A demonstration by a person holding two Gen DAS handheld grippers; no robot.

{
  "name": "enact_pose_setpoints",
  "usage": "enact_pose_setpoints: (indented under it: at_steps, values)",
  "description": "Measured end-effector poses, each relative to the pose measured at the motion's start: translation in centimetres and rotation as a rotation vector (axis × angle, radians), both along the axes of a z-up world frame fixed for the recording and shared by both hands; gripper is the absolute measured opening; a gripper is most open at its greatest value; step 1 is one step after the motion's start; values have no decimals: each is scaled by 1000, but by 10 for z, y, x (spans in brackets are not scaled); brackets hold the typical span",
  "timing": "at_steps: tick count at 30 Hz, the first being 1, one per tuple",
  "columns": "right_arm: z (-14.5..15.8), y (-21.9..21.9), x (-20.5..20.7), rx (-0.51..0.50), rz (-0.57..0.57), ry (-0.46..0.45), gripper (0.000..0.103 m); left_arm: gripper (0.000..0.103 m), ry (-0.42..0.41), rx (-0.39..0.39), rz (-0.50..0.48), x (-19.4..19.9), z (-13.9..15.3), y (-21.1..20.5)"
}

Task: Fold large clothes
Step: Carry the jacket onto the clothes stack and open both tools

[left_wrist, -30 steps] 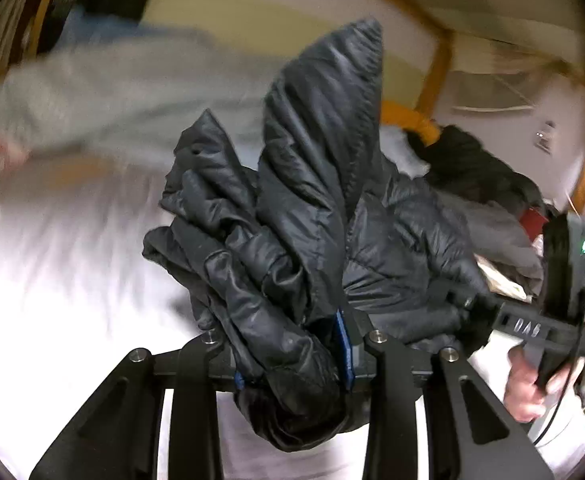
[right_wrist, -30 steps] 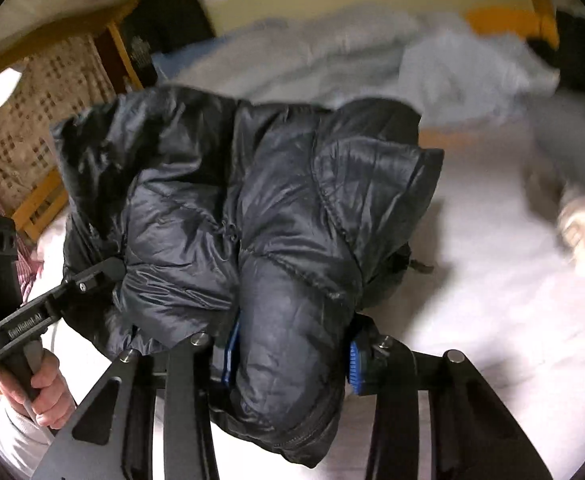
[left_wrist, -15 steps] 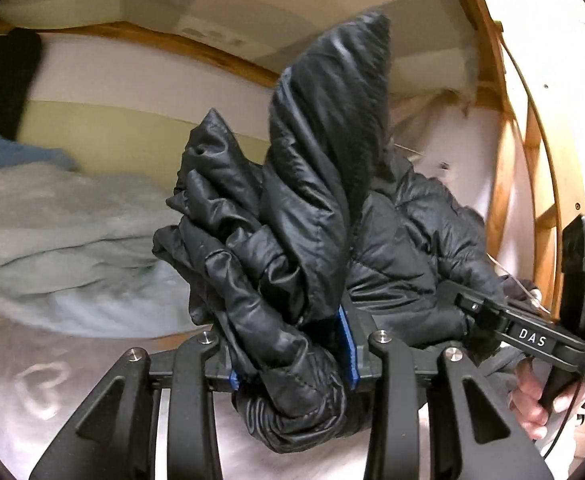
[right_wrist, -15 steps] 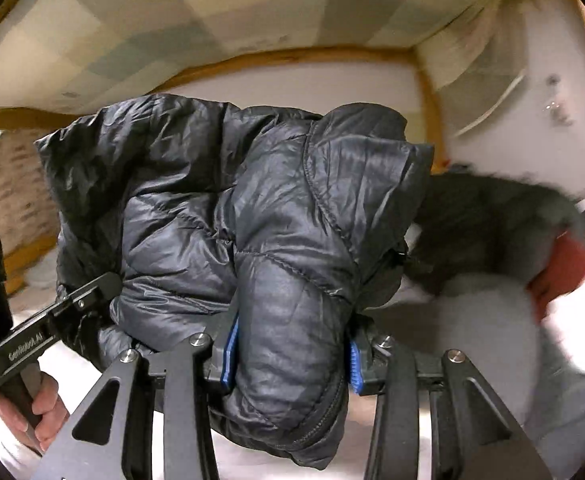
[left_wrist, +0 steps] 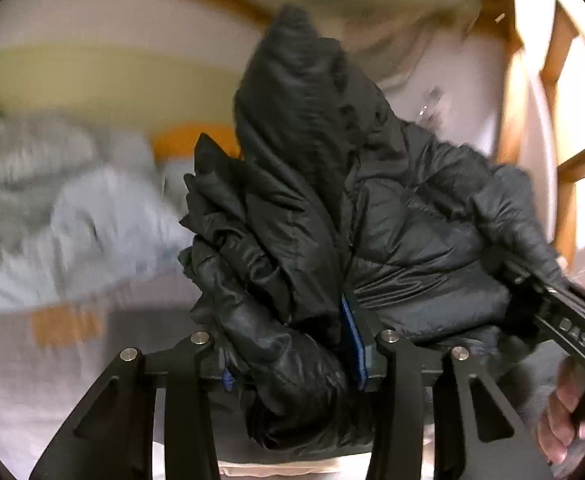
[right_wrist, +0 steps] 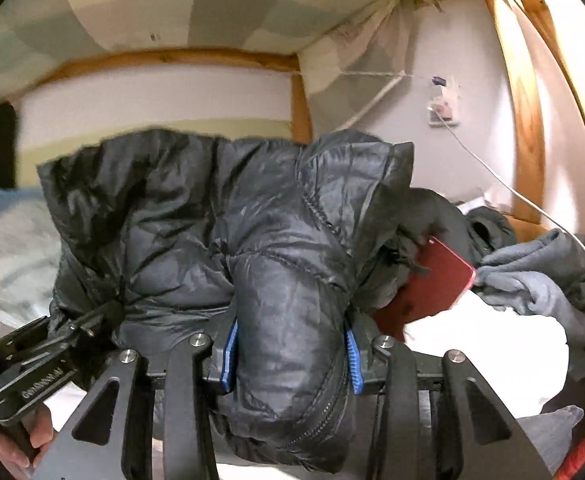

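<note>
The black quilted puffer jacket is smooth, slightly glossy synthetic cloth with stitched seams, the hand-held gripper is matt black plastic with blue ribbed pads and shiny metal bolts, the bed frame is varnished wood, and the grey garment looks like soft matt fleece.

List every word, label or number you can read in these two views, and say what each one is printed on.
"DAS": on the black body of the right gripper, seen from the left wrist camera.
White lettering on the body of the left gripper, seen from the right wrist camera: too blurred to read for certain.
The black puffer jacket and the red item beside it: no readable text.
</note>
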State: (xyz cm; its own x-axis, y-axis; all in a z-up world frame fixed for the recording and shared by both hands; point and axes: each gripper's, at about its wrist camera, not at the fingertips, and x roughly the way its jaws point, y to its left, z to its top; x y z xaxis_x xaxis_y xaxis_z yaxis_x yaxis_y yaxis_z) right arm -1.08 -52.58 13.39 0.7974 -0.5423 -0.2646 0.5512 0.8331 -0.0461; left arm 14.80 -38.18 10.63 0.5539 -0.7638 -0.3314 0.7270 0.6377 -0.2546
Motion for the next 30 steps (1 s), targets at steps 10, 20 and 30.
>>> enact_pose_setpoints:
  at_steps: [10,20,30]
  values:
    - [-36,-31,35,45,-142,56,77,98,-60,115,126,3,-9,-11]
    - [-22,-13,17,-6,-173,42,90,103,-161,110,233,-14,11,61]
    - [-16,46,10,-175,-148,-7,103,103,-256,6,359,-48,41,155]
